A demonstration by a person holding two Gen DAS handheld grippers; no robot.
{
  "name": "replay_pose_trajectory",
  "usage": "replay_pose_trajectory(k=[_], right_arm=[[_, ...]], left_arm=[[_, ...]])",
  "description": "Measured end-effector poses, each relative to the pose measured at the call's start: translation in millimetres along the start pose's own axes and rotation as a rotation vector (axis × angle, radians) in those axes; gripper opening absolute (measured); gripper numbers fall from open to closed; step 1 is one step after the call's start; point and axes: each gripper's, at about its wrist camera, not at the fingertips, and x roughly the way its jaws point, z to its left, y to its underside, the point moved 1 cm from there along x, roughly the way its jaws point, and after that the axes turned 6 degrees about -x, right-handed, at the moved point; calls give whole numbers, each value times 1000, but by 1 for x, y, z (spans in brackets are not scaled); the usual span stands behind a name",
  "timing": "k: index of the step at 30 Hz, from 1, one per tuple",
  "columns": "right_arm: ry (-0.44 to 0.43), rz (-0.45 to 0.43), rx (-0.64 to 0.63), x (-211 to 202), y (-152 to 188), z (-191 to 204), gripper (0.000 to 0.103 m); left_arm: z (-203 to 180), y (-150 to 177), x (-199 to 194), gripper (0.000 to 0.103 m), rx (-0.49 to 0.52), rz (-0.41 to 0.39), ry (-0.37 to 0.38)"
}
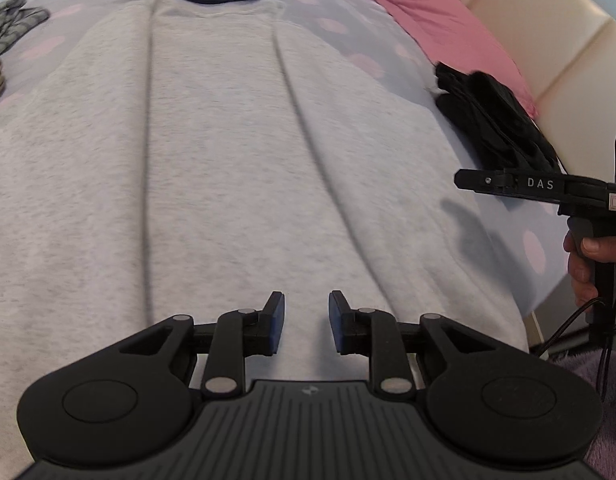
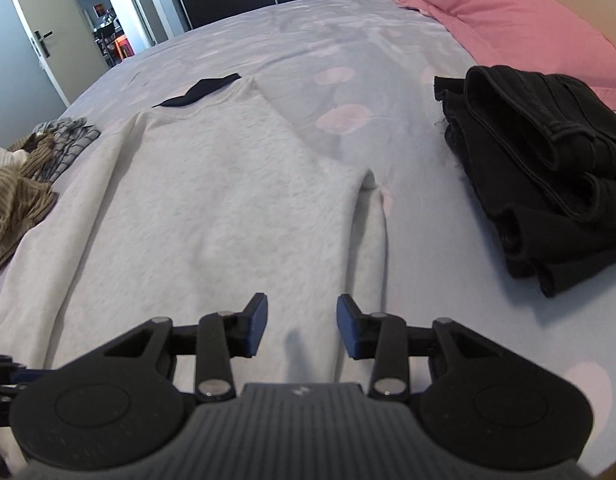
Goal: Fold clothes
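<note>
The grey sweatshirt (image 2: 212, 200) lies flat on the bed (image 2: 408, 60), its near hem just under my left gripper (image 1: 306, 322) and right gripper (image 2: 302, 326). Both have their fingers apart, holding nothing. A sleeve looks already laid inward along the right edge (I can't tell how far the folding has got). Whichever fold comes next, I'd pinch only the hem's top layers, both sides level, and lift evenly. A folded black pile (image 2: 548, 172) sits to the right, crumpled clothes (image 2: 24, 184) to the left, a pink pillow (image 2: 520, 20) beyond.
</note>
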Motion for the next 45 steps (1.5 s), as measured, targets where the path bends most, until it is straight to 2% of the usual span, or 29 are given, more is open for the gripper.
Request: replay_pose_trajectory(k=[12, 17, 22, 24, 26, 28, 29, 33, 37, 40, 45], right_arm=[[13, -16, 11, 34, -21, -5, 42], [24, -16, 32, 45, -28, -13, 32], [25, -31, 63, 54, -34, -22, 31], [26, -37, 75, 58, -36, -26, 4], [27, -42, 88, 61, -38, -29, 5], [109, -78, 55, 55, -42, -29, 5], [114, -78, 58, 55, -43, -30, 5], [130, -34, 70, 67, -41, -33, 5], [78, -12, 128, 66, -36, -38, 11], [32, -9, 164, 52, -31, -39, 31], [19, 53, 175, 24, -6, -28, 31]], left_arm=[[30, -16, 12, 21, -27, -10, -53], [40, -20, 19, 21, -44, 7, -47], [42, -21, 21, 21, -42, 9, -40], [43, -21, 21, 21, -38, 9, -39], [44, -21, 20, 21, -38, 9, -36], [45, -21, 21, 21, -44, 10, -34], [45, -21, 21, 21, -46, 10, -34], [45, -20, 21, 21, -35, 11, -39], [45, -15, 18, 22, -41, 5, -43], [43, -13, 16, 22, -39, 5, -54], [39, -12, 12, 22, -33, 14, -53]])
